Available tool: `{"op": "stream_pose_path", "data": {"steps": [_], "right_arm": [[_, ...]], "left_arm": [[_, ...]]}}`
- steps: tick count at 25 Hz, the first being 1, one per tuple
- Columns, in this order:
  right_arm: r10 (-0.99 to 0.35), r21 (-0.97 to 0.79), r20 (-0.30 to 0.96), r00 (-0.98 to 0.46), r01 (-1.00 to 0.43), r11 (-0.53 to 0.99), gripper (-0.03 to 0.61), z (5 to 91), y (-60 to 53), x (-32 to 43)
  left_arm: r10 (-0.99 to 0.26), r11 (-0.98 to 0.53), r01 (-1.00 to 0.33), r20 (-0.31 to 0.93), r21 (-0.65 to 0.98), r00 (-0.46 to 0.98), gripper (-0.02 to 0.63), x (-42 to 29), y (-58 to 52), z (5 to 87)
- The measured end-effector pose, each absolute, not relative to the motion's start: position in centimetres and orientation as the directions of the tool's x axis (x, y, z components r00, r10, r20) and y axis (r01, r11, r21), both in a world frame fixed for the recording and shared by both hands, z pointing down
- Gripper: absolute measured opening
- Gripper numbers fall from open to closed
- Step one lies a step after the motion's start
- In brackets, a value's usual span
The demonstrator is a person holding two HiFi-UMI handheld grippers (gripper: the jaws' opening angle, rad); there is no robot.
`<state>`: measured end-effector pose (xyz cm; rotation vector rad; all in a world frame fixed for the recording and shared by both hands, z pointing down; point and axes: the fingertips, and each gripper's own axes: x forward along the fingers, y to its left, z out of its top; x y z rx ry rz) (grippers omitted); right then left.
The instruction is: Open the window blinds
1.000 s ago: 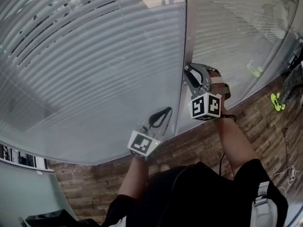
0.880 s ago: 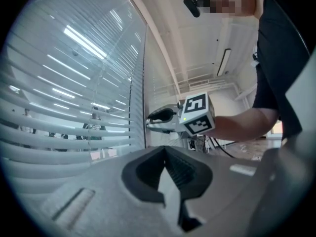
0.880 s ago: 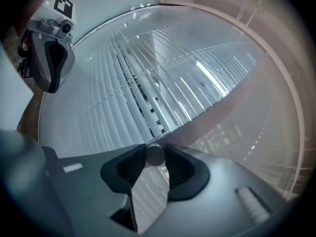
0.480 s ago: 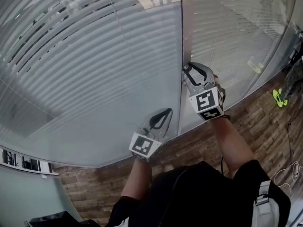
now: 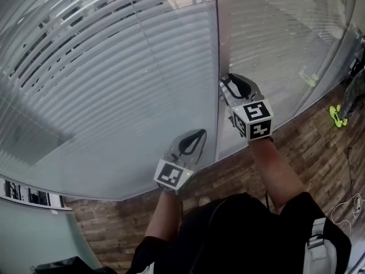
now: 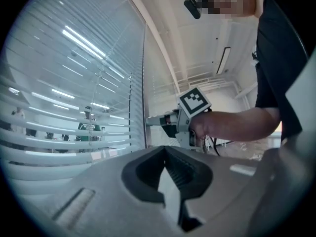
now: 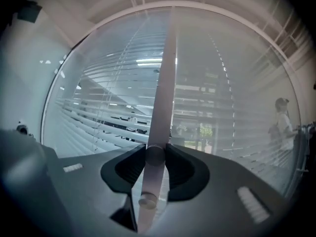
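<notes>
r gripper (image 7: 155, 150) grips knob (image 7: 154, 157) (w/ marker cube (image 5: 254, 119))

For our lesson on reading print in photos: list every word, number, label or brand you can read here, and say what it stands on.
No readable words or numbers anywhere.
White cubes with black square markers: patterns only, no letters.
Row of small dark panels, head view's lower left: too small to read.
</notes>
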<state>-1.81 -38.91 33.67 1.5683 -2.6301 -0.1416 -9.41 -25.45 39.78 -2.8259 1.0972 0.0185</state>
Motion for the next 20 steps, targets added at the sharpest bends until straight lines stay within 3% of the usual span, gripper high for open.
{"op": "stream_pose_path", "data": {"steps": [12, 20], "right_arm": [[-0.873, -0.165, -0.009, -0.488, -0.860, 0.483, 0.129, 33.33, -38.81, -1.51], [-0.882, -0.187, -0.010, -0.471, -0.865, 0.465, 0.129, 33.63, -38.50, -1.35]], "left_arm": [[-0.662, -0.739, -0.663, -0.058, -0.119, 0.747, 0.004, -9.56, -25.35, 39.96], [-0.655, -0.747, -0.658, -0.065, -0.092, 0.753, 0.004, -10.33, -25.24, 40.47]]}}
